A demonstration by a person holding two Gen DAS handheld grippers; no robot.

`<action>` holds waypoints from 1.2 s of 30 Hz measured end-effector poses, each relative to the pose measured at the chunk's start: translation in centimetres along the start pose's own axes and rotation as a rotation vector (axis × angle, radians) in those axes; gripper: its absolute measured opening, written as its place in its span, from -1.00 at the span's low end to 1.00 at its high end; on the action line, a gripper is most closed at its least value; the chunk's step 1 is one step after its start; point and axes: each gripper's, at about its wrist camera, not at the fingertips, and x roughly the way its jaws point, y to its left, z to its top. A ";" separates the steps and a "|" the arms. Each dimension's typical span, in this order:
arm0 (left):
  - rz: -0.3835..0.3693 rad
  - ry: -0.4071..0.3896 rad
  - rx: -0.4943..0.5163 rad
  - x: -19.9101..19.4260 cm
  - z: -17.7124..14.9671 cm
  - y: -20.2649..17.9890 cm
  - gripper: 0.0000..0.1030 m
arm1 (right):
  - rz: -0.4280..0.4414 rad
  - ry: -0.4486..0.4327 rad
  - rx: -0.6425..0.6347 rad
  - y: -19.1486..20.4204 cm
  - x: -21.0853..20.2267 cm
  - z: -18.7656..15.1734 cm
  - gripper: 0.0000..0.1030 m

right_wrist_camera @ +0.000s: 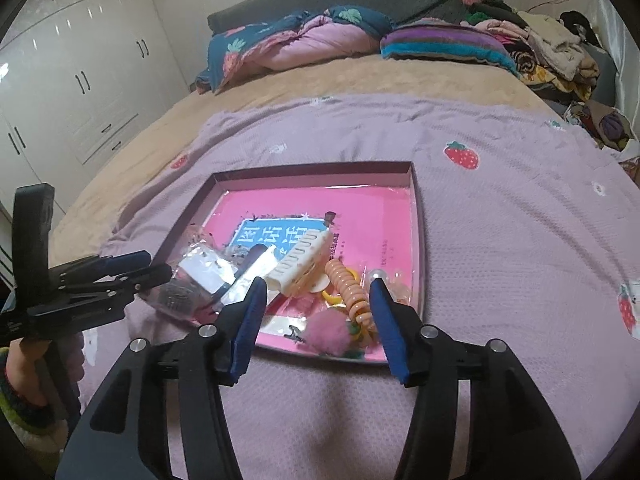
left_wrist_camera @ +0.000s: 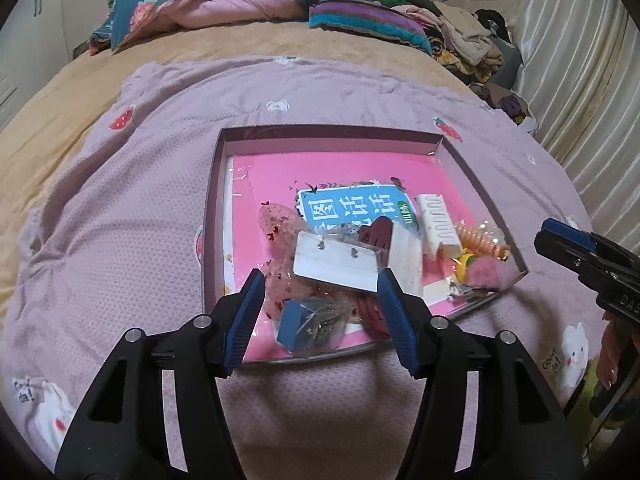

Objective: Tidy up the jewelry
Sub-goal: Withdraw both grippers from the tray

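A shallow box tray [left_wrist_camera: 212, 216] [right_wrist_camera: 416, 216] lies on the purple bedspread with a pink book inside. On it lie a white earring card [left_wrist_camera: 336, 260] [right_wrist_camera: 206, 270], a blue card in a clear bag [left_wrist_camera: 310, 326], a white hair clip [left_wrist_camera: 436, 222] [right_wrist_camera: 302, 260], an orange spiral hair tie [left_wrist_camera: 482, 242] [right_wrist_camera: 354, 292] and a pink pompom [right_wrist_camera: 326, 330]. My left gripper [left_wrist_camera: 320, 312] is open, its fingers either side of the bagged cards. My right gripper [right_wrist_camera: 316, 316] is open over the tray's near edge, around the pompom and spiral tie.
The purple strawberry-print bedspread [right_wrist_camera: 500, 240] covers a tan bed. Folded quilts [left_wrist_camera: 208, 4] and a heap of clothes [left_wrist_camera: 460, 36] lie at the far end. White wardrobes [right_wrist_camera: 80, 80] stand to the left, a curtain [left_wrist_camera: 580, 80] to the right.
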 end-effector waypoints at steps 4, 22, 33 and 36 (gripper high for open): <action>-0.001 -0.023 0.003 -1.5 0.1 -0.6 0.04 | -0.003 -0.024 -0.001 0.1 -1.9 -0.4 0.14; -0.005 -0.142 0.013 -9.0 -0.5 -3.5 0.78 | -0.045 -0.158 -0.028 1.3 -10.2 -2.4 0.66; 0.007 -0.210 0.028 -12.7 -1.6 -5.1 0.82 | -0.053 -0.224 -0.062 2.8 -14.0 -3.6 0.85; 0.012 -0.222 0.034 -13.4 -2.2 -5.5 0.82 | -0.057 -0.232 -0.069 3.2 -14.7 -4.2 0.86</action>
